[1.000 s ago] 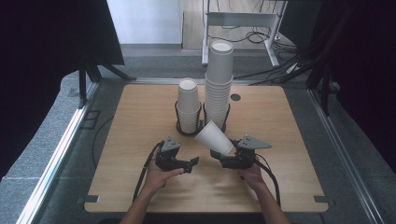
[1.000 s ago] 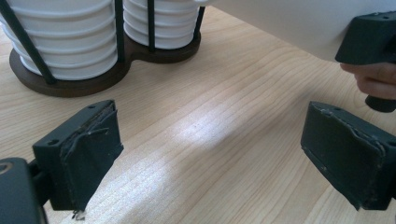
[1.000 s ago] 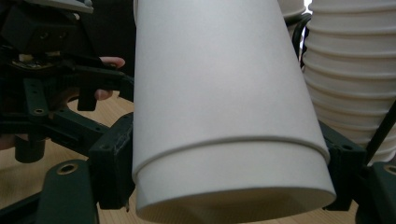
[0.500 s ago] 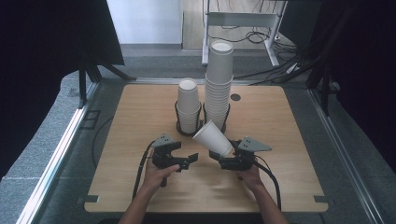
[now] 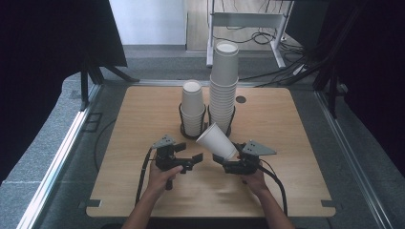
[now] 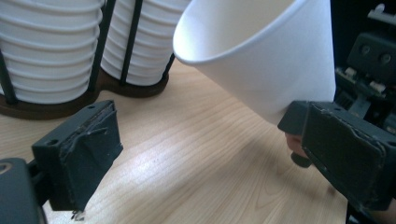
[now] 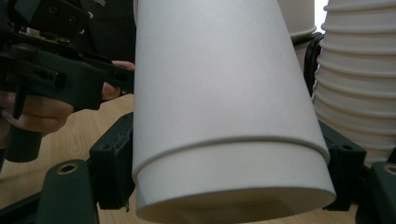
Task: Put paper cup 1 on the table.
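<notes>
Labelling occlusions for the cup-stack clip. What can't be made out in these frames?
- Held cup: mouth cut off by the top edge in the right gripper view; it looks like two nested cups, count unsure.
- Tall stack: cups too small to count in the high view.
- Holder: cut off at the left edge in the left gripper view.
- Left gripper: jaws apart, nothing between them.

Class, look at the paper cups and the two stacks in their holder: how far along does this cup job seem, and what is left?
Done: two stacks stand in the black holder, a short stack and a tall stack.
In hand: the right tongs grip one paper cup near its base, tilted. The left tongs stand open beside it, holding nothing.
Left: that cup rests on neither stack yet; which one it belongs to is unclear.
</notes>
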`<action>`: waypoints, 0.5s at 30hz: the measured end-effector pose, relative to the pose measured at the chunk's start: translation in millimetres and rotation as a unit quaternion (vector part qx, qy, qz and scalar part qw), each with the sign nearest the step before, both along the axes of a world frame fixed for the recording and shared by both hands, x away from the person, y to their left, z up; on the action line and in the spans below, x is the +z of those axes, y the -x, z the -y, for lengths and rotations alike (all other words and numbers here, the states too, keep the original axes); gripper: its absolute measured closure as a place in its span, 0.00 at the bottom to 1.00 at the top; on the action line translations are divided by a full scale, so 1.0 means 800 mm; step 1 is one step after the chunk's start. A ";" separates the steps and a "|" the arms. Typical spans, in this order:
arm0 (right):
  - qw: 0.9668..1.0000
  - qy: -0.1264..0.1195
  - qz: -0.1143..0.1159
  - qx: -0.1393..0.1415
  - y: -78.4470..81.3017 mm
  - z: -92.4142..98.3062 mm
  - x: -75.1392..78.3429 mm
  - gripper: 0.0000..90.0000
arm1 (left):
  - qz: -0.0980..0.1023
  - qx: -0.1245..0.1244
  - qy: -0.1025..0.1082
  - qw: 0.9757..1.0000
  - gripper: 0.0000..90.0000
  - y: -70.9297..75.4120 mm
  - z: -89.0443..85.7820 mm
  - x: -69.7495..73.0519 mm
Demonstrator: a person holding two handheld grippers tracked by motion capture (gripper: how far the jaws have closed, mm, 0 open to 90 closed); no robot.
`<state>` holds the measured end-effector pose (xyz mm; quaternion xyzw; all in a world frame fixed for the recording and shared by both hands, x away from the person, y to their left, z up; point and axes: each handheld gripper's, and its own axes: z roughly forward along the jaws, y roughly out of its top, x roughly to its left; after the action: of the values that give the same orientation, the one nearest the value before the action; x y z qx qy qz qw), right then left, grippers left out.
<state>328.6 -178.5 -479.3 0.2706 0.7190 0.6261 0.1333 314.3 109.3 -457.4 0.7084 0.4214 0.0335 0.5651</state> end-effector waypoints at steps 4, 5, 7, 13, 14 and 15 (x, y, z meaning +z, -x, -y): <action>1.000 0.001 0.002 -0.002 0.001 0.000 0.000 0.26 | -0.004 -0.002 0.008 1.000 0.03 -0.002 0.002 0.001; 1.000 0.001 0.003 -0.001 0.001 0.001 0.000 0.26 | -0.006 -0.003 0.011 1.000 0.02 -0.002 0.003 0.001; 1.000 0.000 0.005 -0.002 0.002 0.000 0.001 0.26 | -0.007 -0.001 0.019 1.000 0.01 -0.003 0.004 0.003; 1.000 0.000 0.008 -0.003 0.002 -0.002 0.001 0.26 | -0.010 -0.009 0.031 0.999 0.01 -0.006 0.008 0.005; 1.000 0.001 0.008 -0.003 0.002 -0.002 0.001 0.26 | -0.011 -0.010 0.031 0.999 0.01 -0.007 0.008 0.006; 1.000 0.000 0.009 -0.003 0.002 -0.002 0.000 0.26 | -0.011 -0.012 0.035 0.999 0.01 -0.008 0.010 0.006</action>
<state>326.8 -176.8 -478.9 0.2675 0.7172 0.6277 0.1415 320.5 101.6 -452.8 0.6938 0.4196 0.0043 0.5853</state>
